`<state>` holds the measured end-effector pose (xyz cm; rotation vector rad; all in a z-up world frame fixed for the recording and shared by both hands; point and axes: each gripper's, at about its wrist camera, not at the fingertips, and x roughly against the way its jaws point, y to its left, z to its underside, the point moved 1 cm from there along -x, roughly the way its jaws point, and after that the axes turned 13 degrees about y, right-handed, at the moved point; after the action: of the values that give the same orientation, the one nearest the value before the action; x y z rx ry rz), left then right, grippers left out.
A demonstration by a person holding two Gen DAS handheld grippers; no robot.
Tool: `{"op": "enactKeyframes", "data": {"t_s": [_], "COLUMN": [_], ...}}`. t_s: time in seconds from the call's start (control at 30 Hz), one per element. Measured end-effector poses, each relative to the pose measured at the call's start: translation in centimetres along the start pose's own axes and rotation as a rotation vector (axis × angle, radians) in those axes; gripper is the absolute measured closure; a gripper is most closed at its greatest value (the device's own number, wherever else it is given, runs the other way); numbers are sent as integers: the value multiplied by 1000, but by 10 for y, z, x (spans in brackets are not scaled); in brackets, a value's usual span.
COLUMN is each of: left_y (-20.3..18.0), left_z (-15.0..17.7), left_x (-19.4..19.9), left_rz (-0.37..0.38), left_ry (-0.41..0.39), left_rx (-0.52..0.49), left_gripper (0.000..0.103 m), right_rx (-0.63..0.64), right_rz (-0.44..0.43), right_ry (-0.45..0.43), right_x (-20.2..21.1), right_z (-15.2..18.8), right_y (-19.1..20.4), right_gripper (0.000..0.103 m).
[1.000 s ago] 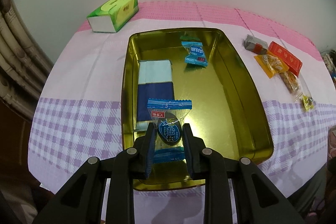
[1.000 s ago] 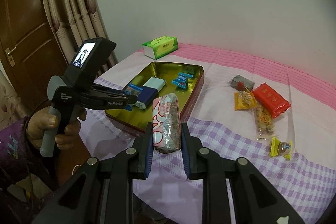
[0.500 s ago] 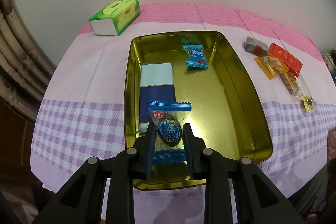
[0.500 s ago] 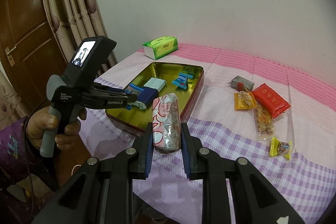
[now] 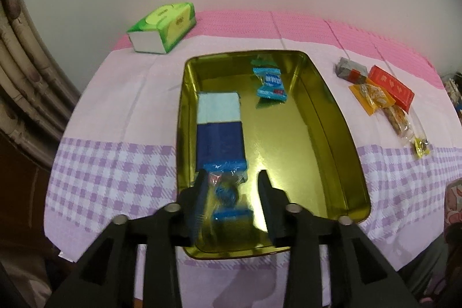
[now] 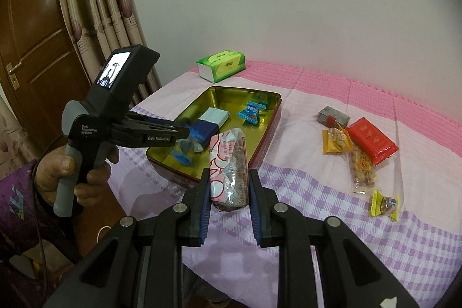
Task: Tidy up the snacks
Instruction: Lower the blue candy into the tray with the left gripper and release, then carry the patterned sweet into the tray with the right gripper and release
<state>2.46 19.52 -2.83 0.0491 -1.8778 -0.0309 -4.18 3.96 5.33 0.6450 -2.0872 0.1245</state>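
Snacks are going into the gold tin (image 5: pixel 332 117), and the blue-wrapped candy (image 5: pixel 228 189) sits low in the left-wrist frame between the spreading fingers of the left claw (image 5: pixel 232 202). Its jaws are opening; the pads no longer press the wrapper, which looks blurred and tilted, apparently dropping toward the tin's near end. A second ago that candy stood upright, pinched tight between the fingers; now the gap is clearly wider and the wrapper has slumped lower. I judge this piece as good as delivered.

Just beyond it, a two-tone blue packet (image 5: pixel 219 123) lies along the tin's left side, and a small blue candy (image 5: pixel 270 82) rests near the far end. The right claw (image 6: pixel 228 202) is pressed on a red-and-white long packet (image 6: pixel 229 166), held over the checked cloth of the counter (image 6: pixel 375 244), unchanged from the earlier view. To the right lie a red packet (image 6: pixel 371 140), orange snack bags (image 6: pixel 336 140) and a yellow candy (image 6: pixel 385 204), outside the tin. A green tissue box (image 5: pixel 163 26) sits at upper left.
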Motion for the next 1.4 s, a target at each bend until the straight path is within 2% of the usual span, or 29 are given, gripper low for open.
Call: {"op": "enactKeyframes", "data": {"t_s": [0.03, 0.27, 0.4, 0.53, 0.63, 0.8, 0.87, 1.03, 1.4], "left_y": [0, 9, 23, 35, 41, 47, 54, 63, 57], "left_z": [0, -1, 2, 5, 6, 6, 5, 5, 6], "left_x": [2, 15, 23, 33, 38, 41, 43, 47, 47], "left_rz": [-4, -3, -25, -15, -3, -26, -16, -84, -130], "left_ry": [-10, -42, -50, -87, -107, -139, -152, -205, -222], "left_rx": [3, 41, 111, 169, 190, 198, 217, 244, 227], "left_gripper": [51, 34, 13, 7, 7, 7, 7, 6, 6], "right_rx": [1, 10, 21, 8, -24, -106, -113, -143, -155], "right_rz": [1, 5, -11, -48, -82, -127, -120, -107, -32], "right_ry": [1, 3, 3, 21, 50, 133, 158, 222, 271], "right_x": [1, 2, -4, -25, -47, -97, -115, -156, -210], "right_z": [-1, -10, -23, -42, -57, -87, -99, -124, -164], "right_y": [0, 0, 1, 3, 1, -5, -4, -5, -4], "right_gripper": [82, 82, 82, 82, 82, 82, 81, 81, 81]}}
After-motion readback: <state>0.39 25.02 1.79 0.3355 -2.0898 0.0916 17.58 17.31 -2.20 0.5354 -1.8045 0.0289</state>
